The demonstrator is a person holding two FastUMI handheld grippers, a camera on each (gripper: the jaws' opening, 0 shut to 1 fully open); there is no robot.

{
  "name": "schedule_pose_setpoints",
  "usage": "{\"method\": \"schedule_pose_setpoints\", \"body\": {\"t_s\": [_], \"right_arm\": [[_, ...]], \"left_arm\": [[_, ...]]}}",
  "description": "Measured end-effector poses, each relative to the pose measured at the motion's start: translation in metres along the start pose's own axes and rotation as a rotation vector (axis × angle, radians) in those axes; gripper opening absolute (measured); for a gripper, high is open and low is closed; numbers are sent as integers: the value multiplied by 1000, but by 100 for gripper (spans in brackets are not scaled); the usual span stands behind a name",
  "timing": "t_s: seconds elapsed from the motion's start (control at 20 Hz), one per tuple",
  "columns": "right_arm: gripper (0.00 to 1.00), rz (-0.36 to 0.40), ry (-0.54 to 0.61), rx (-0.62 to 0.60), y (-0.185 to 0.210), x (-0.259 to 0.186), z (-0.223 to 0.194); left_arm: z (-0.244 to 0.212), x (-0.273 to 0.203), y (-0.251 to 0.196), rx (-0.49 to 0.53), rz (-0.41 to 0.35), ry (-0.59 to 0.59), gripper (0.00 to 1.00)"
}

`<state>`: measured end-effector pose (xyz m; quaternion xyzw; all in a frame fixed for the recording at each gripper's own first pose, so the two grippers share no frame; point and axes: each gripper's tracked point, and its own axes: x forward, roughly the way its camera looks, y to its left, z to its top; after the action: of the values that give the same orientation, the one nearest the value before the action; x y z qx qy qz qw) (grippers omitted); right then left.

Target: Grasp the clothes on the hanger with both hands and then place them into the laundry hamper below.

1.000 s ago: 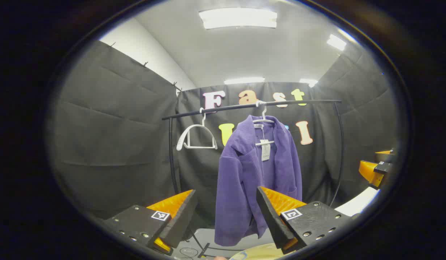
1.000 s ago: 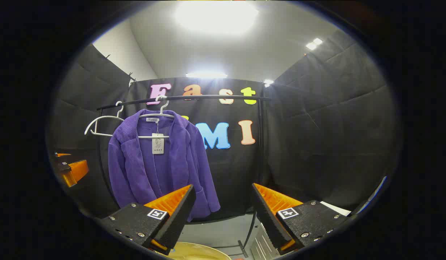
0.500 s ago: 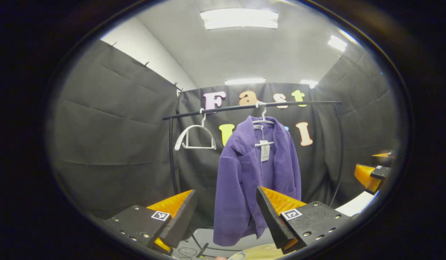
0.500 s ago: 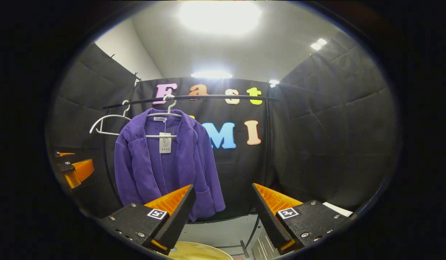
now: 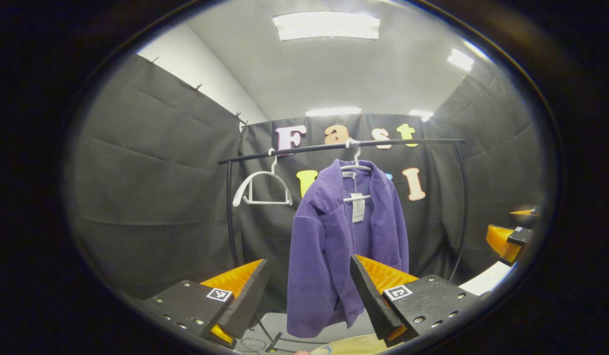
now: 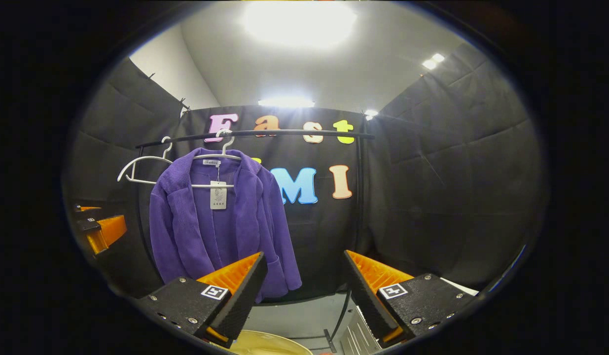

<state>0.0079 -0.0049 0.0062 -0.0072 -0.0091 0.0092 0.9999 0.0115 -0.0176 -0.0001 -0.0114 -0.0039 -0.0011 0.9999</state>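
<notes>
black garment rail [image 5: 343, 145] spans the back wall, curved uprights at both ends. spare white hanger [image 5: 261, 185] hooked on rail's left part, bare, well apart from the rail's right end. grey floor [image 6: 304, 318] w/ the rail's foot [image 6: 328, 340] on it. ceiling light panels [image 5: 326, 25] overhead, one v. bright. white ribbed box [image 6: 356, 337] low, just right of the foot.

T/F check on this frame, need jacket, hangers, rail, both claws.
1. The purple jacket hangs on a hanger on the rail. True.
2. The left claw is shut on the jacket. False: it is open, short of the jacket.
3. An empty white hanger hangs beside the jacket. True.
4. The right claw holds a sleeve. False: it is open, holding nothing.
5. A paper tag hangs at the jacket's front. True.
</notes>
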Motion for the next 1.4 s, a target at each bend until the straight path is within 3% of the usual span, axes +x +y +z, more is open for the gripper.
{"method": "schedule_pose_setpoints", "body": {"t_s": [0.1,0.15,0.35,0.45,0.5,0.55,0.65,0.7,0.75,0.8,0.9,0.95,1.4], "right_arm": [[95,2,-17,-3,-3,8,6],[95,7,-26,-2,-3,14,10],[95,40,-67,15,-1,43,30],[95,76,-78,35,6,61,39],[95,94,-84,43,9,70,44],[95,113,-90,49,12,79,49],[95,146,-103,56,18,97,58],[95,164,-109,62,23,106,62],[95,182,-115,72,27,115,67],[95,200,-122,83,32,124,70],[95,238,-133,99,45,142,78],[95,258,-141,103,51,150,82],[95,410,-132,180,99,224,88]], "left_arm": [[3,10,-6,-12,-2,-2,100],[3,14,-9,-15,-1,0,95],[19,36,-13,-17,21,-11,100],[28,46,-14,-23,34,-26,100],[32,51,-16,-28,37,-30,89],[37,58,-18,-32,39,-33,89],[46,70,-20,-29,54,-42,100],[50,75,-22,-27,61,-47,95],[53,82,-24,-28,68,-52,100],[55,89,-26,-30,74,-55,95],[59,100,-32,-35,82,-59,95],[60,106,-35,-37,86,-62,100],[63,156,-75,-34,119,-100,100]]}}
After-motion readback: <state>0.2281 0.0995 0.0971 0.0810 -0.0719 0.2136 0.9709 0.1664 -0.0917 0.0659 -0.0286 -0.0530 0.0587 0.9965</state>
